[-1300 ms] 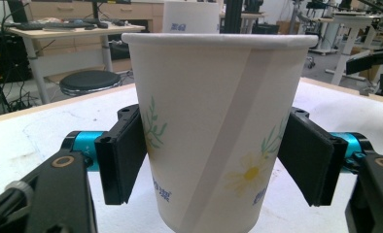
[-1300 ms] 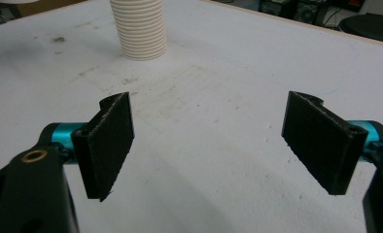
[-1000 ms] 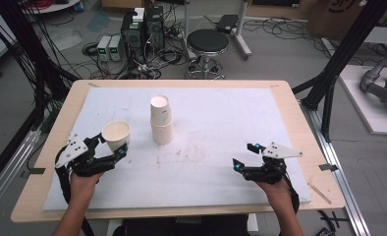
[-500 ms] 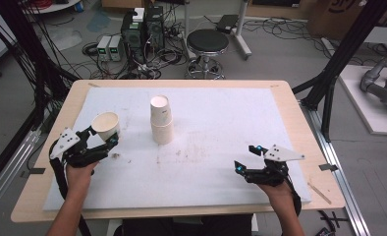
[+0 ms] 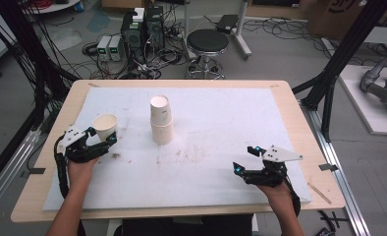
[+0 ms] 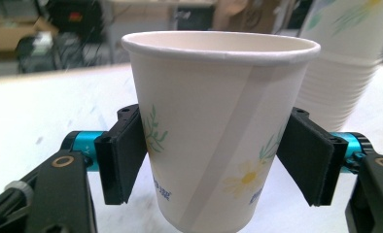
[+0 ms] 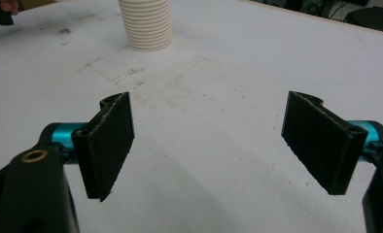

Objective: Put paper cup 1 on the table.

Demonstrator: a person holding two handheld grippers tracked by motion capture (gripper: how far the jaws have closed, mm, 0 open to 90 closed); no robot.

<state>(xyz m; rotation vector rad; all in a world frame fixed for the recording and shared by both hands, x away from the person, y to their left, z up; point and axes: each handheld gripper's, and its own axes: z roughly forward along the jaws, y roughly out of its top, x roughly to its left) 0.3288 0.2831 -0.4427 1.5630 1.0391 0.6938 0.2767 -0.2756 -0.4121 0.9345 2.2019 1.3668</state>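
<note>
The left tongs (image 6: 218,160) hold a paper cup (image 6: 218,126) upright by its lower wall, just beside the cup stack (image 5: 161,120). The cup looks light, thin-walled and easily crushed, so a gentle mid-wall grip suits it. The right tongs (image 7: 218,145) stand wide and hold nothing above the table (image 7: 257,73).

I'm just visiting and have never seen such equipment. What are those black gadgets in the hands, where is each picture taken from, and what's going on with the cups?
A person holds a two-jaw gripper in each hand. One picture looks down from above the table; the other two come from cameras riding on the grippers. On the white mat stands a stack of paper cups. The left gripper grips a single flower-printed paper cup upright, pads pressing its sides. The right gripper hangs open over bare mat, holding nothing.
</note>
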